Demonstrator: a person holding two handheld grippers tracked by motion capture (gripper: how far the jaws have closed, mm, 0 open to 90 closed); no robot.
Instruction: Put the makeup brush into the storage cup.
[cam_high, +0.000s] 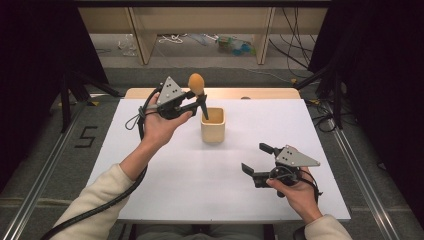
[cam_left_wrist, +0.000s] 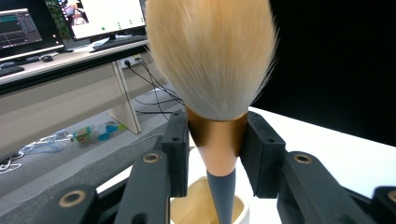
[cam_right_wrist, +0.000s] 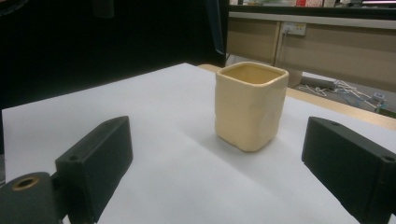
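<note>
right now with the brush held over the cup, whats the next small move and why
Probably lower the left tool straight down a little, then let go. It is shut on the makeup brush, bristles up, and the handle tip already points into the mouth of the cream square cup, so the brush should settle inside.

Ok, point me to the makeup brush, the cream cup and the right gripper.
makeup brush (cam_left_wrist: 212, 56): left gripper view, on the bristle head.
cream cup (cam_right_wrist: 250, 109): right gripper view, on its front wall.
right gripper (cam_high: 254, 160): high view, midway between its open jaw tips.
</note>
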